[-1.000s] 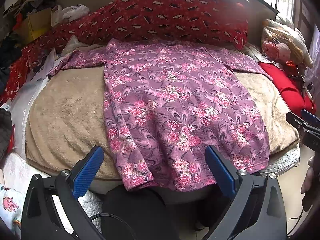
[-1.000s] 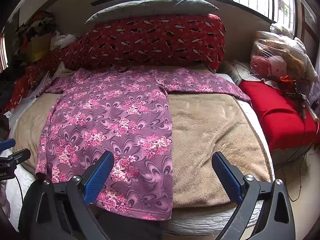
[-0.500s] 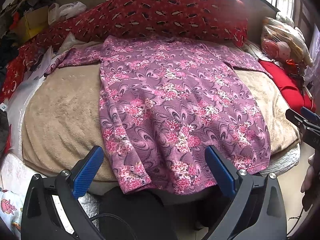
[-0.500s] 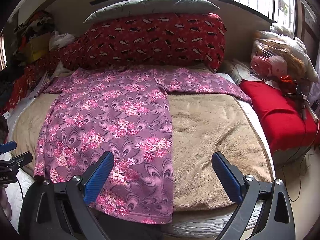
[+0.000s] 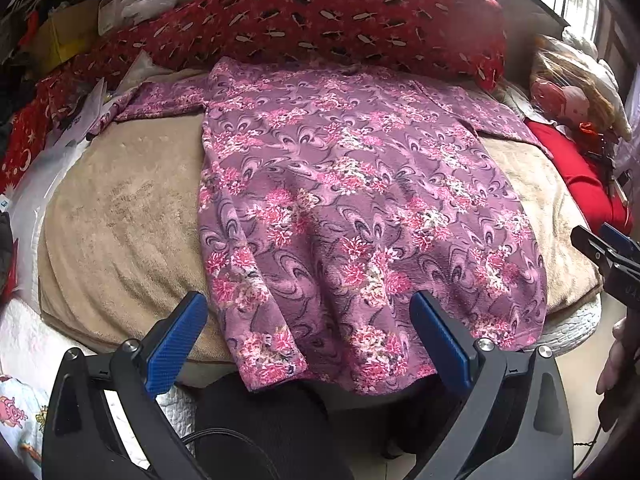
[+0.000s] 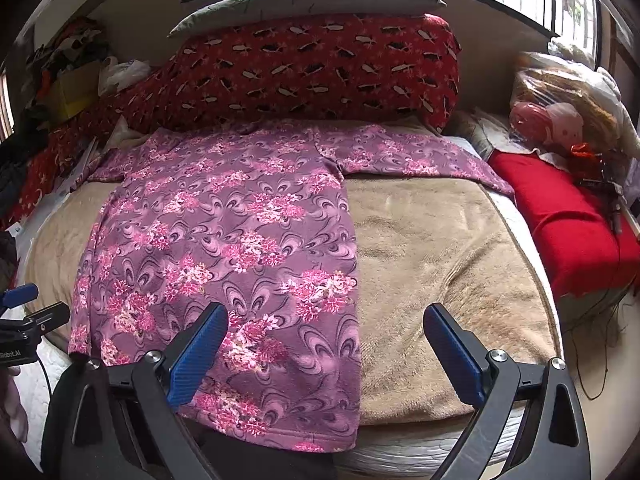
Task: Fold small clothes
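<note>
Two grippers, both spread wide, neither holding anything. We see the purple floral garment (image 5: 360,208) laid flat on the tan blanket (image 5: 120,216), its long axis running away from us: hem hanging over the near bed edge, collar up against the red pillow (image 5: 320,12), sleeves out to either side.

We note the left gripper (image 5: 308,344) is lined up over the hem's left half, with cloth lying straight ahead between its blue fingers (image 5: 176,344). The right gripper (image 6: 326,354) sits further right; only its left finger (image 6: 196,356) overlaps the garment (image 6: 224,248), and the right side seam runs between the fingers, bare blanket (image 6: 440,264) beyond it.

We judge folding not yet begun. Each gripper looks nearest its own hem corner; the sleeves lie well beyond, toward the pillow (image 6: 320,72)
</note>
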